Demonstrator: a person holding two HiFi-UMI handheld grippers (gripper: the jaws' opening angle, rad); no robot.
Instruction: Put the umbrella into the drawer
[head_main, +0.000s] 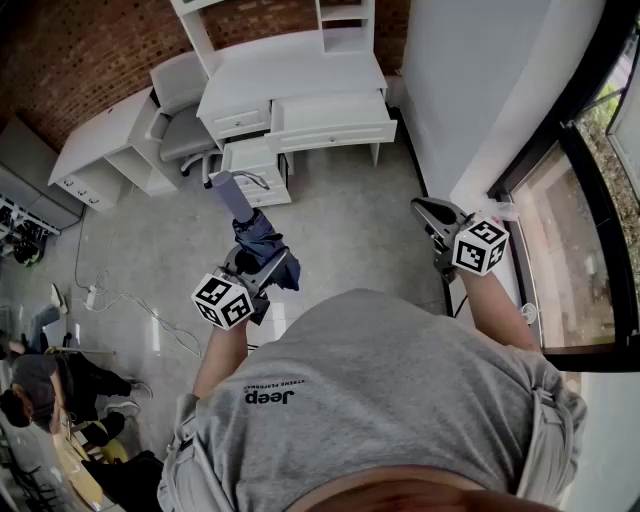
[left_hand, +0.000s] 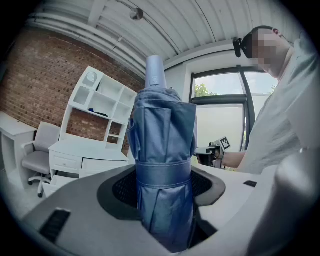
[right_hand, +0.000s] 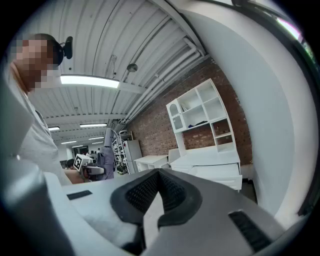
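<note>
A folded blue umbrella (head_main: 256, 238) with a pale grey handle stands up out of my left gripper (head_main: 252, 262), which is shut on its lower part. In the left gripper view the umbrella (left_hand: 162, 130) fills the middle, strapped round, with both pads of the gripper (left_hand: 164, 185) pressing on it. My right gripper (head_main: 428, 208) hangs at the right with nothing in it, and in its own view the jaw tips (right_hand: 159, 175) meet. Ahead stands a white desk (head_main: 290, 65) with its wide drawer (head_main: 335, 120) pulled out. A smaller drawer (head_main: 255, 160) below it also stands open.
A grey chair (head_main: 180, 125) sits left of the desk, beside a second white desk (head_main: 100, 150). A white shelf unit (left_hand: 102, 107) tops the desk against the brick wall. Cables (head_main: 110, 295) lie on the floor at the left. A window (head_main: 575, 230) runs along the right. People (head_main: 50, 390) sit at the lower left.
</note>
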